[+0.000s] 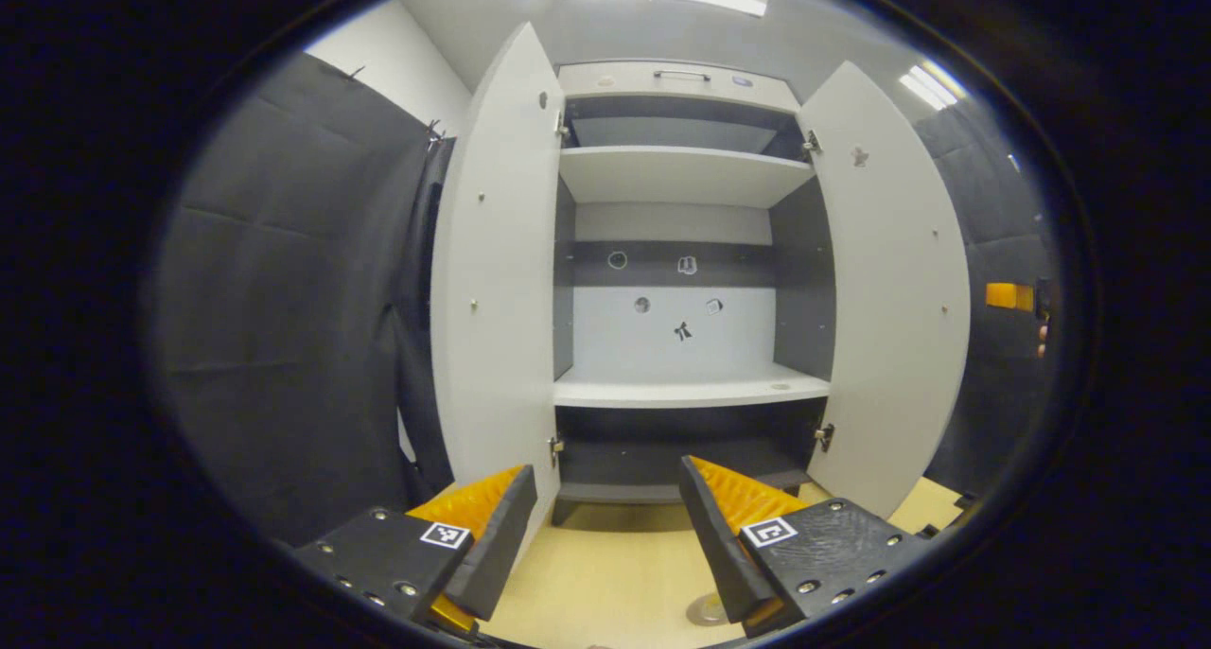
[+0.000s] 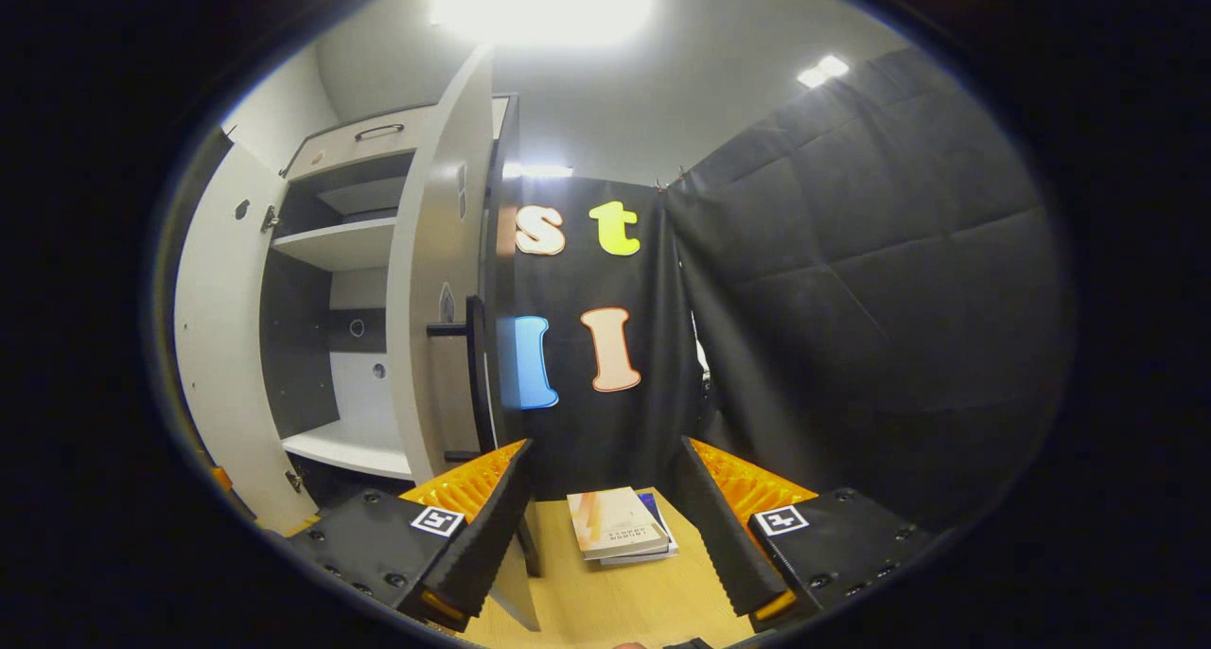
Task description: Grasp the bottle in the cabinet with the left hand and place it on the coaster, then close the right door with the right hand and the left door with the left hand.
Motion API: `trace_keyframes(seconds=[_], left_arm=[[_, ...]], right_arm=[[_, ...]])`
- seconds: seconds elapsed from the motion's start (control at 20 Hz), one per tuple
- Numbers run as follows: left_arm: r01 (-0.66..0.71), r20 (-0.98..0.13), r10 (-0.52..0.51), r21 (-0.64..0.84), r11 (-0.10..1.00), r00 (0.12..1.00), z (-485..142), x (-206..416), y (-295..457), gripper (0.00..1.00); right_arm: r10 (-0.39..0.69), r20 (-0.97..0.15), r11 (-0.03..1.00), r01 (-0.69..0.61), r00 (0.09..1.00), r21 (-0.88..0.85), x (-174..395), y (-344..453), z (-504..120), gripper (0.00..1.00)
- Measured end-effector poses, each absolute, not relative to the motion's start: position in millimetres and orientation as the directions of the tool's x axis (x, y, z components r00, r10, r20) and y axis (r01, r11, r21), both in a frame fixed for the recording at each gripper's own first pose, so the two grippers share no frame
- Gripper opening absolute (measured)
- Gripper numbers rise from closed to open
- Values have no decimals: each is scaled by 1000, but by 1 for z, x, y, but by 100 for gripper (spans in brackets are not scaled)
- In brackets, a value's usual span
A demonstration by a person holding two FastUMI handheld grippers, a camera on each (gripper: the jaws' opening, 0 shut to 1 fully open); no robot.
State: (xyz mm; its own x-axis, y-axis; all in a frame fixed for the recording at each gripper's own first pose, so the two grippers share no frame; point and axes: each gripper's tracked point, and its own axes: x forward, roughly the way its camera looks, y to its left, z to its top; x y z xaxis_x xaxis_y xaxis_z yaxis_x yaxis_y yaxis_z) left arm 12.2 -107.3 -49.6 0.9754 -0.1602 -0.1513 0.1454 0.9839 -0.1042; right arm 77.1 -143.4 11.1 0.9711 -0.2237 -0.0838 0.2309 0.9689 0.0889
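The white cabinet [image 1: 676,252] stands straight ahead in the left gripper view, with both doors swung wide: left door [image 1: 497,280], right door [image 1: 889,280]. Its white shelves [image 1: 681,389] and stickered back wall face me. A small round grey coaster [image 1: 705,613] lies on the wooden table beside my fingers. My left gripper [image 1: 605,479] is open in front of the cabinet, holding nothing. My right gripper [image 2: 603,450] is open and holds nothing, just right of the right door [image 2: 430,299] and its black handle [image 2: 471,365]. The left door [image 2: 222,346] shows farther left.
A small stack of books [image 2: 620,526] lies on the light wooden table [image 2: 615,592] between my right gripper's fingers. Black cloth walls [image 1: 293,299] close in both sides. A hand [image 1: 1041,337] holding orange gripper parts shows at the far right edge of the left gripper view.
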Motion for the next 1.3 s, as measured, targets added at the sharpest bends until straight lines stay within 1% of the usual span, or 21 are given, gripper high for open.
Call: trace_keyframes(seconds=[0.05,0.1,0.2,0.25,0.3,0.45,0.5,0.55,0.6,0.65,0.7,0.8,0.85,0.9,0.95,1.0,1.1,1.15,1.2,1.25,1.3], left_arm=[[132,-151,-147,-102,986,978,-49,13,-96,88],[118,-153,-133,-102,988,979,-52,13,-84,88],[90,-159,-106,-102,991,982,-62,15,-69,88],[78,-161,-94,-101,992,982,-62,17,-58,87],[67,-161,-83,-100,993,983,-61,19,-48,88],[42,-154,-56,-95,995,987,-59,24,-16,87],[36,-149,-51,-96,995,988,-61,26,-8,88],[33,-146,-47,-99,995,988,-62,28,0,88],[27,-143,-41,-103,994,989,-62,32,8,89],[19,-143,-35,-108,994,989,-63,35,15,89],[16,-141,-32,-116,993,989,-65,37,22,87],[7,-137,-25,-129,992,990,-67,43,33,89],[5,-135,-23,-135,991,991,-68,46,37,89],[5,-133,-24,-141,990,991,-70,47,41,88],[6,-134,-26,-146,989,991,-72,49,45,88],[5,-137,-25,-150,989,990,-75,51,48,89],[6,-140,-29,-160,987,990,-78,54,54,88],[8,-142,-32,-165,986,989,-80,57,56,88],[13,-141,-38,-169,986,989,-82,58,58,89],[16,-141,-41,-171,985,989,-83,59,61,88],[21,-142,-46,-173,985,989,-85,60,61,89]], right_arm=[[-242,-79,965,248,967,90,82,-142,15,95],[-256,-77,961,262,964,87,86,-140,16,92],[-273,-82,958,279,958,68,94,-132,16,92],[-280,-85,957,285,956,56,97,-128,16,95],[-285,-85,956,290,955,48,99,-124,16,93],[-336,-65,941,337,940,6,99,-122,19,95],[-333,-63,943,334,941,2,98,-118,18,92],[-331,-61,943,332,942,3,97,-114,19,95],[-335,-56,942,335,941,-3,97,-112,19,95],[-348,-48,937,348,936,-16,96,-111,20,92],[-364,-43,931,363,930,-28,96,-110,19,91],[-384,-44,923,383,922,-32,94,-106,20,91],[-384,-47,923,383,922,-21,92,-102,21,94],[-383,-50,924,383,923,-7,92,-99,21,92],[-382,-51,924,383,923,4,93,-94,21,95],[-383,-50,924,383,923,9,92,-90,20,92],[-379,-45,925,380,924,12,90,-79,21,91],[-373,-45,927,374,927,14,89,-72,21,92],[-367,-45,930,368,929,20,89,-65,22,95],[-362,-48,931,363,931,31,89,-59,22,95],[-358,-50,932,360,933,40,88,-54,22,95]])
